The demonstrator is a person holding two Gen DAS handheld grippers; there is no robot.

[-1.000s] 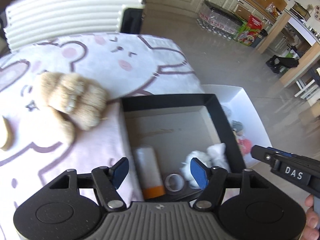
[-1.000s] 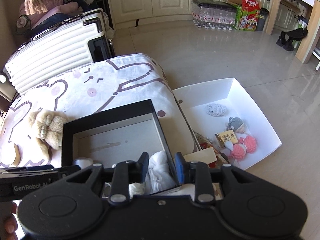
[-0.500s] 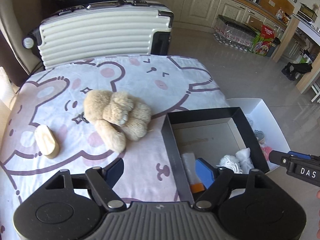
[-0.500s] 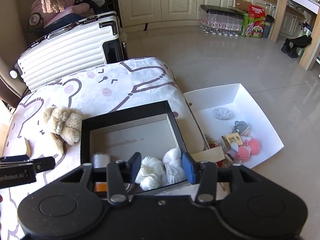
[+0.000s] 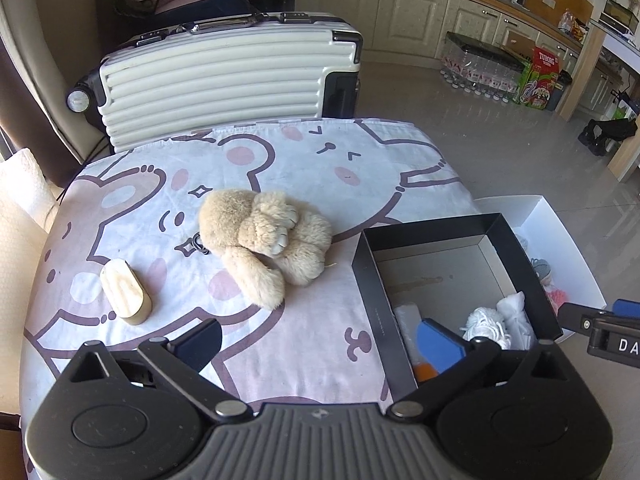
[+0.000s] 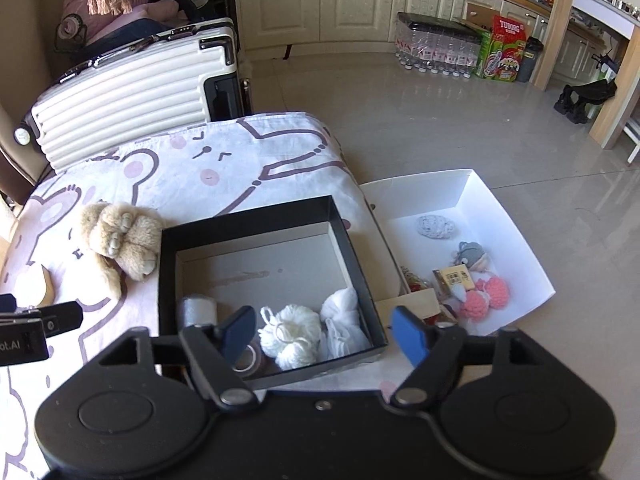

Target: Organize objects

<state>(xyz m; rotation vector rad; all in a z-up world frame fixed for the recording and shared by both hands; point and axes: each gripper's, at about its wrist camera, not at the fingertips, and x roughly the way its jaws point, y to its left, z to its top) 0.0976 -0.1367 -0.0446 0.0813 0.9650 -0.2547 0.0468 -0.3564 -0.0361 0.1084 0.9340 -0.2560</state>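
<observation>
A black open box (image 5: 536,280) (image 6: 168,280) sits at the table's right edge. Inside lie a white yarn ball (image 6: 292,334), a white cloth bundle (image 6: 342,322), a white tube with an orange cap (image 5: 412,320) and a tape ring (image 6: 246,358). A tan plush paw toy (image 5: 264,248) (image 6: 116,240) lies left of the box. A cream oval block (image 5: 124,292) lies further left. My left gripper (image 5: 320,344) is open and empty above the table's near edge. My right gripper (image 6: 324,334) is open and empty above the box's near side.
The table carries a pink bear-print cloth (image 5: 320,160). A white ribbed suitcase (image 5: 224,80) stands behind it. A white tray (image 6: 516,248) on the floor at the right holds crochet toys and small items. Bottle packs (image 6: 436,52) stand by the cabinets.
Both grippers have pulled back and up from the box. The right gripper's jaws have opened wide, with the white bundle lying in the box. The left jaws have spread wider.
</observation>
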